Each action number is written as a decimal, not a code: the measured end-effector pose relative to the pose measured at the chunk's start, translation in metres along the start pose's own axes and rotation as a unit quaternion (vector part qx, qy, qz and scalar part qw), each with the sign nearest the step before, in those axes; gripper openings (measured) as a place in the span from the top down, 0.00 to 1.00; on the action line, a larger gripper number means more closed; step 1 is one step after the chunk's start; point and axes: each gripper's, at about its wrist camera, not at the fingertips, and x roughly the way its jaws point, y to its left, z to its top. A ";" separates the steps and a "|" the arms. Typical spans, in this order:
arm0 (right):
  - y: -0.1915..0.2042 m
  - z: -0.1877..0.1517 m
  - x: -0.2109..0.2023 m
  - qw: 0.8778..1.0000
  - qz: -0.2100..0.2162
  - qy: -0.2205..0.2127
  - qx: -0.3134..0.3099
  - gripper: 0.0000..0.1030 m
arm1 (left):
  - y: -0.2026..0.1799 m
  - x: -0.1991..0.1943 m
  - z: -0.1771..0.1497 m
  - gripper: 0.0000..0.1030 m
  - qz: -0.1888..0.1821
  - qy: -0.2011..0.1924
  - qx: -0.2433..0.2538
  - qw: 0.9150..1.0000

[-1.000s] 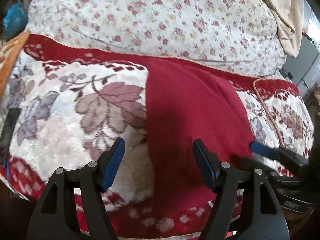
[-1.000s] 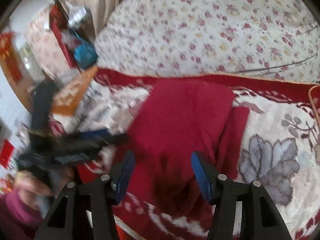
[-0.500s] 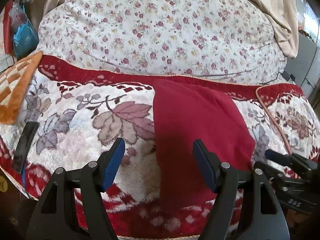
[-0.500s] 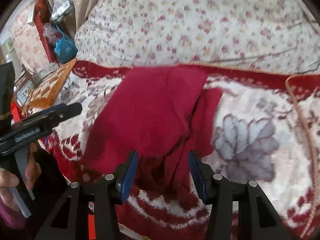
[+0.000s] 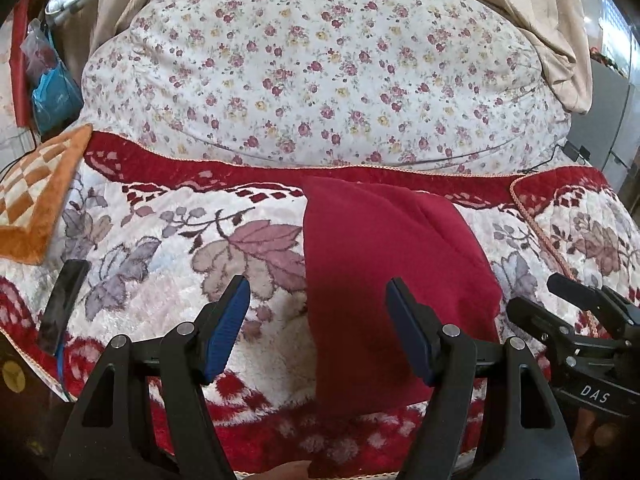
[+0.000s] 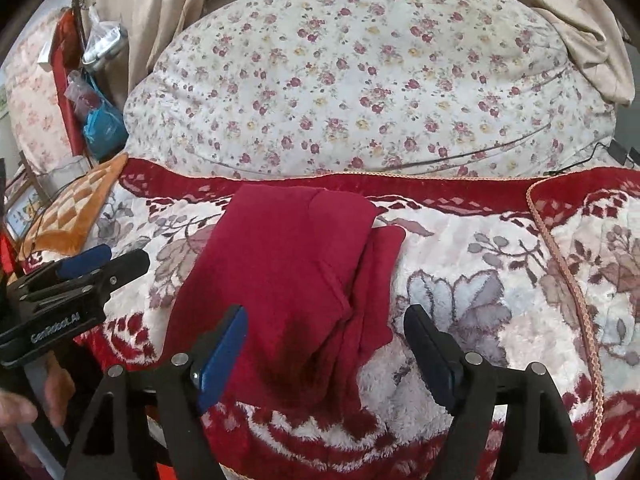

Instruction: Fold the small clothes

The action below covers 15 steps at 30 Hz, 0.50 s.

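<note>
A dark red garment (image 5: pixel 384 272) lies folded lengthwise on the plush floral blanket (image 5: pixel 168 248), running from the back border to the front edge. In the right wrist view the red garment (image 6: pixel 288 272) shows a folded layer on top and a narrower strip along its right side. My left gripper (image 5: pixel 318 328) hovers above its left edge, open, with nothing between the blue pads. My right gripper (image 6: pixel 326 354) hangs over the garment's near end; its jaws are opening and the cloth lies free beneath them. Each gripper also appears in the other's view: the right gripper (image 5: pixel 576 300), the left gripper (image 6: pixel 96 262).
A big flower-print quilt (image 5: pixel 320 64) is heaped behind the blanket. An orange checked cushion (image 5: pixel 36 196) lies at the left, a dark phone (image 5: pixel 62 304) near the blanket's left front edge. Beige cloth (image 5: pixel 552 20) hangs at the back right. A hand (image 6: pixel 24 412) holds the left gripper.
Both grippers pulled back and rose, so more of the bed shows. The right gripper's jaws spread wider, away from the red cloth that sat between them.
</note>
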 end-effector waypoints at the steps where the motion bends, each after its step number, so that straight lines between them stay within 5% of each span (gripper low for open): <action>1: 0.000 0.002 0.000 1.000 0.001 -0.001 0.002 0.24 | 0.000 0.001 0.000 0.31 0.000 0.001 0.000 1.000; 15: 0.006 0.005 0.013 1.000 -0.002 0.016 0.013 0.21 | 0.000 0.006 0.000 0.31 0.002 0.001 0.001 1.000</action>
